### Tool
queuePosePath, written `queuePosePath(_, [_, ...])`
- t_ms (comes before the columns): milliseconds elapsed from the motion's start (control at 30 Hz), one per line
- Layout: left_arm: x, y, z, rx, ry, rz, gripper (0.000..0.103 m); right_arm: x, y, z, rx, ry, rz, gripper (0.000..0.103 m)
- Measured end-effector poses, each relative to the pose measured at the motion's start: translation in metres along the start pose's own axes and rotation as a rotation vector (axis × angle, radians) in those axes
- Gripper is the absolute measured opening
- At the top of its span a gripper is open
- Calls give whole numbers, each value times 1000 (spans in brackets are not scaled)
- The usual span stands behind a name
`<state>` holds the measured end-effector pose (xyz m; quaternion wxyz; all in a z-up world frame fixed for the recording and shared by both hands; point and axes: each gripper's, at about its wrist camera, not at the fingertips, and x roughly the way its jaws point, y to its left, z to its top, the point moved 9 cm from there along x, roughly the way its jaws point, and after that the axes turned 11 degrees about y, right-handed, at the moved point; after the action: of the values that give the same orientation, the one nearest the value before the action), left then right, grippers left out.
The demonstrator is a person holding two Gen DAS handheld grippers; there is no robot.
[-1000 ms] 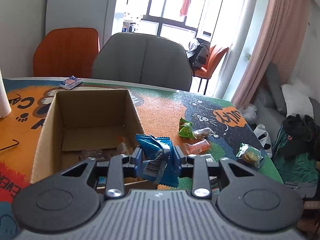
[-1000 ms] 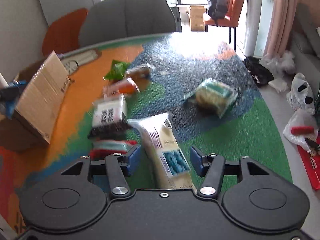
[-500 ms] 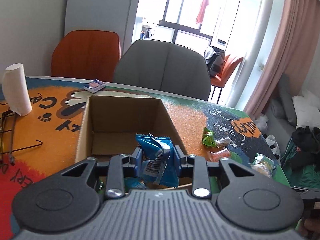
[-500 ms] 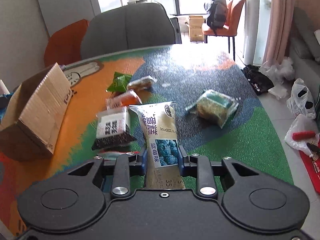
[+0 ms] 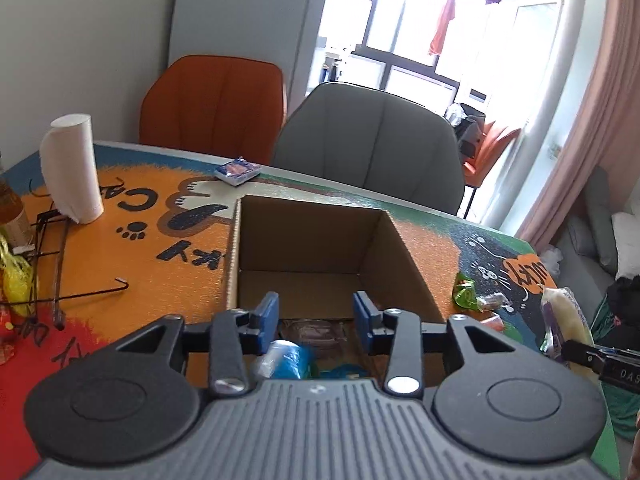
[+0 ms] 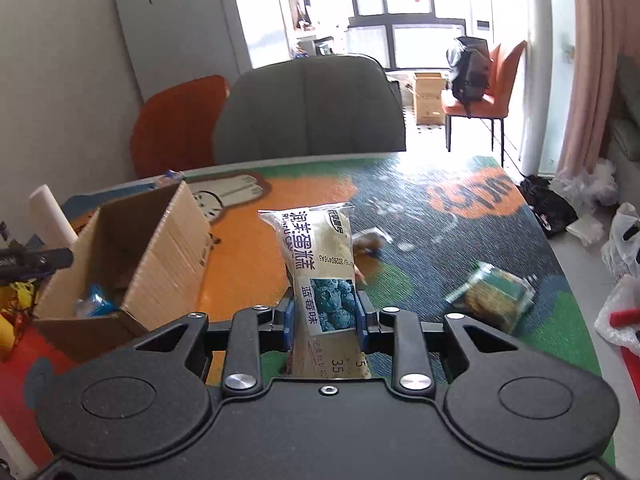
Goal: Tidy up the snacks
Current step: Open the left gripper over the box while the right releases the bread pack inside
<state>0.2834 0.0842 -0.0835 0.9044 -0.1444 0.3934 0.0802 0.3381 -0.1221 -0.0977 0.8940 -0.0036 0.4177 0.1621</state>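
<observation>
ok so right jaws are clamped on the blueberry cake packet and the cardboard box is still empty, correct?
Not quite. The right gripper does clamp the blueberry cake packet, but the cardboard box is not empty: the right wrist view shows a blue snack packet lying inside it.

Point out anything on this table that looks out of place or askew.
Several snack packets still lie loose on the table: a green-topped packet sits crooked near the right edge, away from the cardboard box. Nothing looks spilled or damaged.
</observation>
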Motion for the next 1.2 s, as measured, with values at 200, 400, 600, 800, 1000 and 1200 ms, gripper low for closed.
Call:
queuePosePath(200, [-6,9,-1,2,-5,7,62,3,34,21,-49,-20,39,27])
queuePosePath(400, [-8,21,1,-13,2,14,74,7,69,37,-93,-30,82,27])
queuePosePath(600, [-7,41,0,-49,18,35,76,15,102,43,-134,-20,116,27])
queuePosePath(800, [-5,52,-4,-50,40,40,78,26,132,46,-162,-7,145,27])
queuePosePath(1000, [-8,61,-5,-56,35,40,83,31,152,53,-146,-36,215,29])
queuePosePath(1200, [-10,59,-7,-57,25,12,99,28,143,49,-121,-27,198,50])
